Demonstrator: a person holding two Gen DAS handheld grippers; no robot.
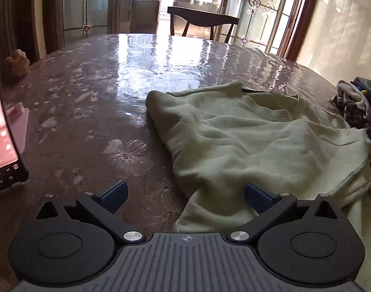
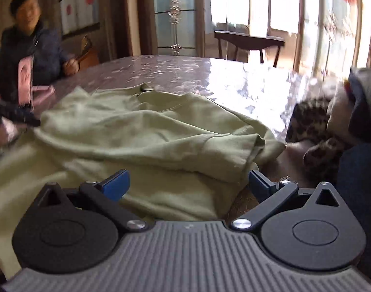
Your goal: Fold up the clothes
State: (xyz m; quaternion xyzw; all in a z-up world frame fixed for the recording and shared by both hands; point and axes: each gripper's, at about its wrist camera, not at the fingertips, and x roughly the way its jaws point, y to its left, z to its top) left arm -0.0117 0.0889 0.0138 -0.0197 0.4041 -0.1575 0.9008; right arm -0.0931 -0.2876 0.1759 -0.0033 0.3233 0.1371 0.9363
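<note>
Left gripper (image 1: 185, 196) of black plastic with blue pads, jaws spread wide, grasping nothing; poised low over the near edge of a pale green, soft fleece sweatshirt (image 1: 253, 141), probably to pick up the strip of fabric running between the pads. Ahead and to its right, the ribbed round collar (image 1: 290, 112), turned away toward the far side. Beneath, a glossy brown table cover printed with pale flowers (image 1: 93, 126), slick and reflective, so likely to let cloth slide. Far left, a lit pink phone screen (image 1: 3, 131).

Right gripper (image 2: 188, 182), same build, likewise released and empty, set above a folded-over sleeve (image 2: 209, 150) lying across the body, rumpled and thick. Just right of it, a leopard-print cloth heap (image 2: 309, 126), apparently waiting. Far left, a seated person in a dark jacket (image 2: 27, 51).
</note>
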